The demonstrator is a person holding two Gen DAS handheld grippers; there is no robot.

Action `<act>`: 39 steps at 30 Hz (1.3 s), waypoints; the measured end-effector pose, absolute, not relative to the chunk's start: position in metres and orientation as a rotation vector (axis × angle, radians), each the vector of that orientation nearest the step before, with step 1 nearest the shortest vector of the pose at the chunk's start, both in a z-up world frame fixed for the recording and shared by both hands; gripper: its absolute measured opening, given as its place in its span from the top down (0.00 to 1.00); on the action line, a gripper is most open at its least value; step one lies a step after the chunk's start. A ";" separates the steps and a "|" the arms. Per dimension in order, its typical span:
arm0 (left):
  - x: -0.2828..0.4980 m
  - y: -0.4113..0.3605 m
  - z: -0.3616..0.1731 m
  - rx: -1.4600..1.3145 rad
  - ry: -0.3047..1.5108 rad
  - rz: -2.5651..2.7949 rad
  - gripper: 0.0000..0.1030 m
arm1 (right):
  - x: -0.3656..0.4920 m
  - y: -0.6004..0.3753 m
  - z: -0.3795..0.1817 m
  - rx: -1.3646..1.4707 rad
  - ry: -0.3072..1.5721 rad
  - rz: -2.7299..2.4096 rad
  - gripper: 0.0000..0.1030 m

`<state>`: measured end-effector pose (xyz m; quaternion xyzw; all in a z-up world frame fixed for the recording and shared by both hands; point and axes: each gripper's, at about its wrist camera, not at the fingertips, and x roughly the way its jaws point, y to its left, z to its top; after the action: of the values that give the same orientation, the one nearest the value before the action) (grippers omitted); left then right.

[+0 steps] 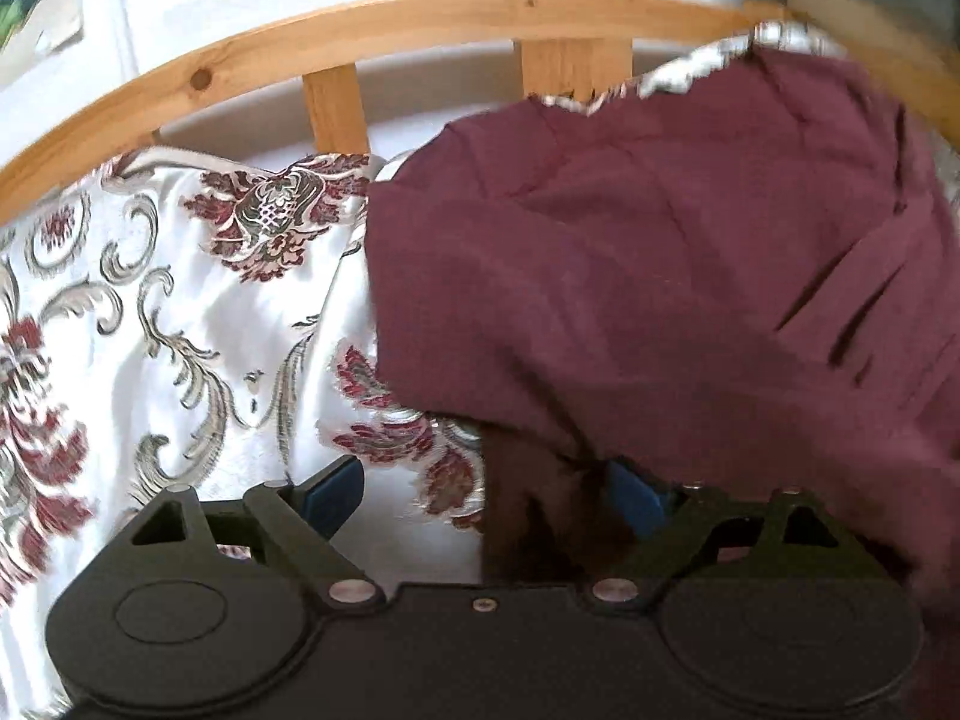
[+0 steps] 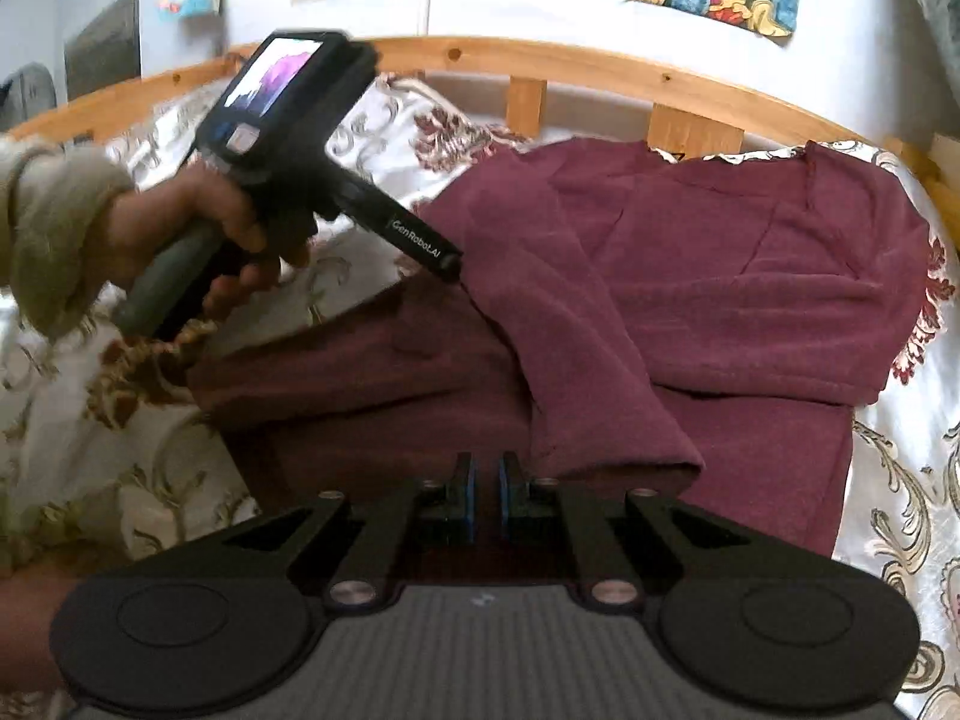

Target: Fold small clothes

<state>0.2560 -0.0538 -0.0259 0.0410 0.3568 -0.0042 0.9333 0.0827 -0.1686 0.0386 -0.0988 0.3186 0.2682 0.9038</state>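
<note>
One maroon top [image 2: 690,312] lies on the bed's floral bedspread [image 2: 900,480], its two sleeves folded in across the body, the collar toward the wooden bed rail [image 2: 540,69]. Two tongs are in view. The right tongs [image 2: 486,480] hover just before the near sleeve cuff, clenched on nothing. The left tongs [image 1: 486,486] stand wide and released, a dark fold of the top between the pads but not pinched. The left hand [image 2: 222,228] grips its handle, tool angled down onto the left sleeve.
</note>
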 end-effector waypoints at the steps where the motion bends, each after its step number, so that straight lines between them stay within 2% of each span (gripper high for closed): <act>1: 0.252 -0.052 -0.023 0.062 0.714 -0.022 0.14 | 0.084 -0.174 0.042 -0.167 0.643 0.553 0.84; 2: 0.247 -0.051 -0.019 0.044 0.688 -0.040 0.13 | 0.084 -0.182 0.046 -0.126 0.623 0.540 0.73; 3: 0.242 -0.051 -0.015 0.037 0.663 -0.059 0.11 | 0.085 -0.189 0.048 -0.084 0.598 0.509 0.52; 5: 0.239 -0.056 -0.011 0.055 0.622 -0.086 0.09 | 0.088 -0.202 0.049 0.000 0.553 0.424 0.33; 10: 0.254 -0.074 -0.014 0.175 0.640 -0.017 0.09 | 0.104 -0.229 0.028 0.243 0.546 0.257 0.33; 13: 0.269 -0.073 -0.024 0.170 0.682 0.016 0.09 | 0.116 -0.236 0.013 0.344 0.575 0.207 0.38; 16: 0.278 -0.071 -0.036 0.179 0.717 0.048 0.09 | 0.124 -0.229 0.003 0.299 0.622 0.203 0.44; 17: 0.279 -0.070 -0.039 0.185 0.722 0.050 0.09 | 0.129 -0.224 0.000 0.268 0.644 0.206 0.54; 18: 0.278 -0.069 -0.042 0.190 0.723 0.050 0.09 | 0.129 -0.220 -0.003 0.244 0.660 0.205 0.70; 21: 0.276 -0.068 -0.046 0.213 0.712 0.047 0.09 | 0.125 -0.211 -0.004 0.174 0.646 0.169 0.92; 26: 0.267 -0.072 -0.032 0.221 0.648 0.020 0.10 | 0.103 -0.205 0.024 0.033 0.470 0.076 0.93; 30: 0.264 -0.082 -0.021 0.244 0.581 -0.016 0.10 | 0.106 -0.205 0.018 0.007 0.510 0.071 0.91; 34: 0.278 -0.100 -0.024 0.305 0.596 -0.020 0.09 | 0.110 -0.210 0.008 0.036 0.558 0.052 0.78; 36: 0.287 -0.108 -0.032 0.349 0.623 0.000 0.10 | 0.109 -0.212 0.007 0.036 0.554 0.044 0.67; 39: 0.297 -0.109 -0.045 0.374 0.653 0.027 0.09 | 0.109 -0.216 0.008 0.035 0.554 0.034 0.60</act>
<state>0.2967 -0.1093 -0.0448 0.1827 0.3187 0.0130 0.9300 0.1085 -0.2156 0.0077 0.0172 0.2732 0.0169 0.9616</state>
